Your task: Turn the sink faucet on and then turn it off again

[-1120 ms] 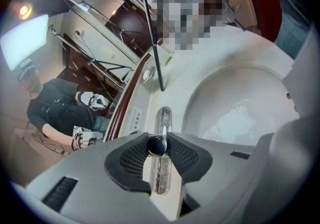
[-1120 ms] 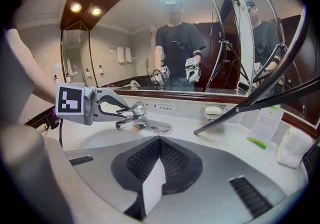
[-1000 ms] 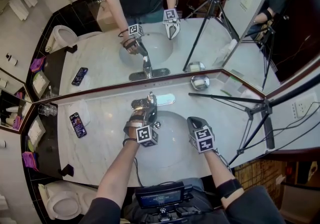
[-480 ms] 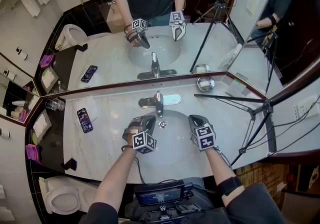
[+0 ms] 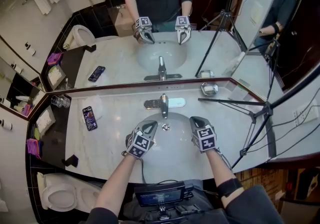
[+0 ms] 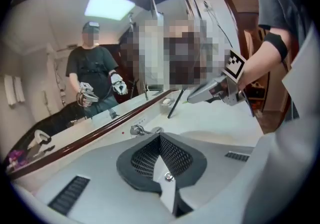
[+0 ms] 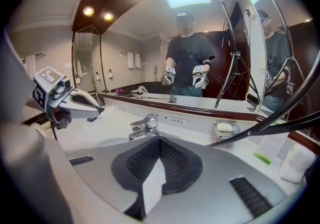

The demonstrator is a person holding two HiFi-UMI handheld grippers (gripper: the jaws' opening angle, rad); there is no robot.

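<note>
The faucet (image 5: pixel 163 104) stands at the far rim of the basin (image 5: pixel 175 150), beyond both grippers. On the left gripper (image 5: pixel 151 126) the jaws have just been closing and meet on nothing; the right gripper (image 5: pixel 195 120) is likewise pinched together, empty. The faucet's lever (image 7: pixel 144 120) looks rigid, probably slick chrome: take its near tip.

Phone (image 5: pixel 89 118) — soap dish (image 5: pixel 209 88) — tripod (image 5: pixel 266 109)
</note>
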